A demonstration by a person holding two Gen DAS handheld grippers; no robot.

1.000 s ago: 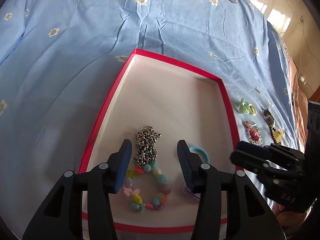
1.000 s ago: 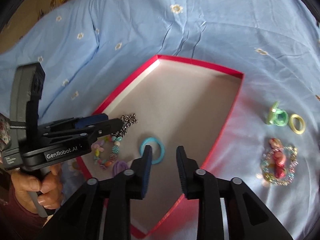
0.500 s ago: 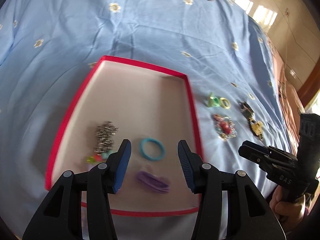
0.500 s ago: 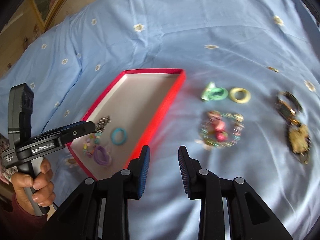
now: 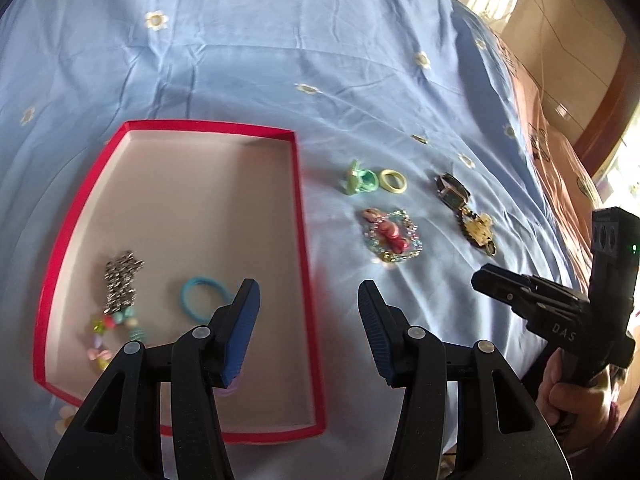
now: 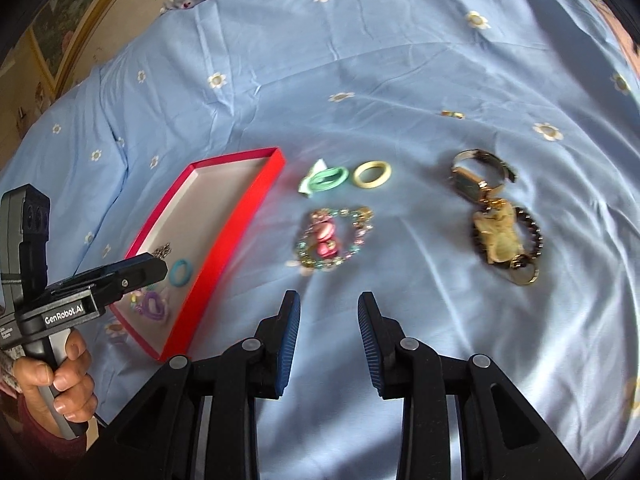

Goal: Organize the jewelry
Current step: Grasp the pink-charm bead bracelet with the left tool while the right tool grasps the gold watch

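Right gripper (image 6: pixel 324 340): we hold it wide, empty.
Left gripper (image 5: pixel 308 328): wide, empty, over the tray (image 5: pixel 296 200) edge.
Bracelet (image 6: pixel 334 242): just ahead of our right gripper.

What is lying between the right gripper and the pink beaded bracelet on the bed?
Nothing: in the right wrist view only bare blue bedsheet separates the open right gripper from the pink beaded bracelet.

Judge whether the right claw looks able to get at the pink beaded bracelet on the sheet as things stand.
Probably yes. The right claw is open and empty, and the pink beaded bracelet lies just ahead on bare blue sheet, nothing between them.
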